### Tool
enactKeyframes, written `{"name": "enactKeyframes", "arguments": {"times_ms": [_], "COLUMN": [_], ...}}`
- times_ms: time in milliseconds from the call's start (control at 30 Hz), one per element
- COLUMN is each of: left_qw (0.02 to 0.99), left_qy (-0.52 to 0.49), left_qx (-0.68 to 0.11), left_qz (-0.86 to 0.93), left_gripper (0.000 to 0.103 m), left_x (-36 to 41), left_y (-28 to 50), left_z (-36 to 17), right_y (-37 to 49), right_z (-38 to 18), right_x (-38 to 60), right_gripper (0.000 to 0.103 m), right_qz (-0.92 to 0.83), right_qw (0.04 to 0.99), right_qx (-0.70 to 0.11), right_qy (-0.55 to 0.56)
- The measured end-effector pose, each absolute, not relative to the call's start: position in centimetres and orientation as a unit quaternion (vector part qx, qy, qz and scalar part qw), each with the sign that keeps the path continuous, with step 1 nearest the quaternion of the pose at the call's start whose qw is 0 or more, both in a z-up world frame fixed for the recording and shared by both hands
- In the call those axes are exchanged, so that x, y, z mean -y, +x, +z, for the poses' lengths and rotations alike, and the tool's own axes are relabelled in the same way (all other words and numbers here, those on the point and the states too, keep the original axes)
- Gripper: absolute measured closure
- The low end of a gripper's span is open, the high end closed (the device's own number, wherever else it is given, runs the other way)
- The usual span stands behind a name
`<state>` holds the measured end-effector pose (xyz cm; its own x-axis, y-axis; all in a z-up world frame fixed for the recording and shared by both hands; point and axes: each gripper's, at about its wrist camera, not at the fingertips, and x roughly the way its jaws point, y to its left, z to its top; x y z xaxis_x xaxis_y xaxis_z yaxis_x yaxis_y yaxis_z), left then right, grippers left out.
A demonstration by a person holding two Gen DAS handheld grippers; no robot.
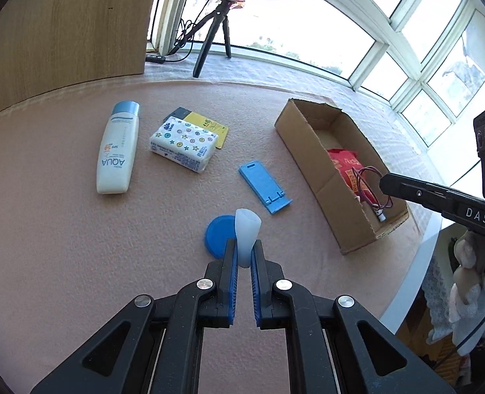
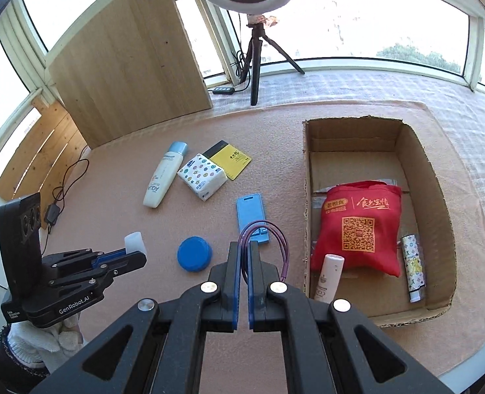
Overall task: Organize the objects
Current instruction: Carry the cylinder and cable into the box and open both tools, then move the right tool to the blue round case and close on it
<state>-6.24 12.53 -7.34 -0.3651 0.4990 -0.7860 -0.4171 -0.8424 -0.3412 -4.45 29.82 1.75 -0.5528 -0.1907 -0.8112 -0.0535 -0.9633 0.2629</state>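
1. Left gripper [image 1: 244, 256] pinches a translucent cap [image 1: 247, 229] above the mat, just beside the blue lid [image 1: 218, 234].
2. Right gripper [image 2: 244, 256] is clamped on a looped purple cable [image 2: 275, 239] near the cardboard box [image 2: 439, 197].
3. Boxed: red bag [image 2: 360, 226], two tubes.
4. Remaining, judged: sunscreen bottle [image 1: 117, 151], tissue pack [image 1: 183, 146], yellow card [image 1: 209, 124], blue stand [image 1: 262, 184], lid.

Home sunroom: bay windows [image 2: 374, 16], toiletries.

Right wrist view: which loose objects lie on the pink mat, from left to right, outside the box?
White AQUA sunscreen bottle → round blue plastic lid → flat blue plastic phone stand.
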Motion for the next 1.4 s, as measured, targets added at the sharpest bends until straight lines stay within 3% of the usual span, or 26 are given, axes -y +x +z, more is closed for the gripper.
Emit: {"name": "enactKeyframes", "arguments": {"times_ms": [600,700,767,933,1167,1400], "left_qw": [0.387,0.394,0.402,0.393,0.382,0.354], "left_qy": [-0.487,-0.49,-0.494,-0.495,-0.491,-0.498], "left_qx": [-0.009,-0.013,-0.012,-0.015,-0.011,0.003], "left_qz": [0.783,0.778,0.771,0.774,0.783,0.791], "left_gripper": [0.095,0.093,0.085,0.059,0.059,0.059], "left_x": [-31.2,-32.2,-32.7,-32.8,-31.2,-27.5], "left_y": [-7.0,-6.6,-6.4,-6.3,-6.3,-6.3], "left_z": [-6.7,-6.8,-6.8,-6.9,-6.5,-6.9], "right_y": [-2.2,-2.1,-2.1,-2.2,-2.4,-2.7], "right_z": [0.3,0.2,0.2,0.2,0.3,0.4], "right_x": [-40.8,-41.7,-42.1,-42.4,-41.6,-39.7], "right_gripper": [0.1,0.099,0.098,0.072,0.071,0.062], "right_qz": [-0.867,-0.866,-0.866,-0.866,-0.865,-0.865], "right_qw": [-0.043,-0.047,-0.048,-0.052,-0.041,-0.023], "right_qx": [0.165,0.174,0.179,0.184,0.188,0.187], "right_qy": [0.467,0.466,0.465,0.462,0.463,0.466]}}
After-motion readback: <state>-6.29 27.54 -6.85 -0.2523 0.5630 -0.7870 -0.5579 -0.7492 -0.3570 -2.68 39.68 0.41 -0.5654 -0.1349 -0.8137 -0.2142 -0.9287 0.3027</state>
